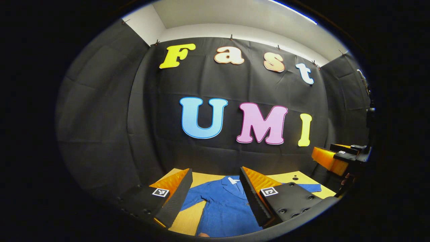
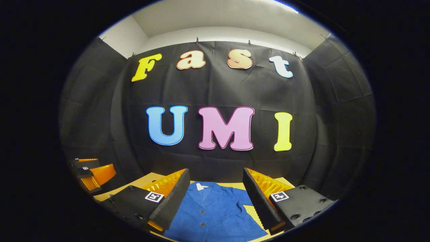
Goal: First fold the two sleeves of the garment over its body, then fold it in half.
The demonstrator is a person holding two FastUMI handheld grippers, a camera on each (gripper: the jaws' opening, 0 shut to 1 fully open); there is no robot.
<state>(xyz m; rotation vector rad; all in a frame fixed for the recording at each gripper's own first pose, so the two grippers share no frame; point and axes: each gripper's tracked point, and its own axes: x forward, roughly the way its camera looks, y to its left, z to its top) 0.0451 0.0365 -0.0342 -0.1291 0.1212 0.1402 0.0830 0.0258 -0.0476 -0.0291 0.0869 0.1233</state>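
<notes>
Sleeves first, going from the left: in the left gripper view, the blue garment's left sleeve [image 1: 192, 201] runs out toward seven o'clock from the collar, lying on bare yellow desk [image 1: 188, 220], not on the body. The left gripper [image 1: 215, 191] hangs above it with its jaws released and wide apart, nothing between them. Through that gap lies the garment [image 1: 226, 205], a blue buttoned shirt spread flat, collar and white neck tag [image 1: 232, 180] at twelve o'clock, hem toward six. Further right, the other sleeve [image 1: 310, 187] pokes out past the right finger toward three o'clock, also flat on the desk. At the three o'clock edge of this view the right gripper [image 1: 331, 159] floats well above the desk.

In the right gripper view, the left gripper [image 2: 94, 174] sits at nine o'clock, off to the side. The right gripper [image 2: 216, 191] looks down on the shirt [image 2: 211, 211], jaws likewise released and wide, grasping nothing; the right sleeve [image 2: 242, 197] shows between the fingers, spread outward.

By my reading, nothing of the task is done yet: both sleeves lie unfolded and the body is full length. Left to do are both sleeve folds, then the fold in half.
</notes>
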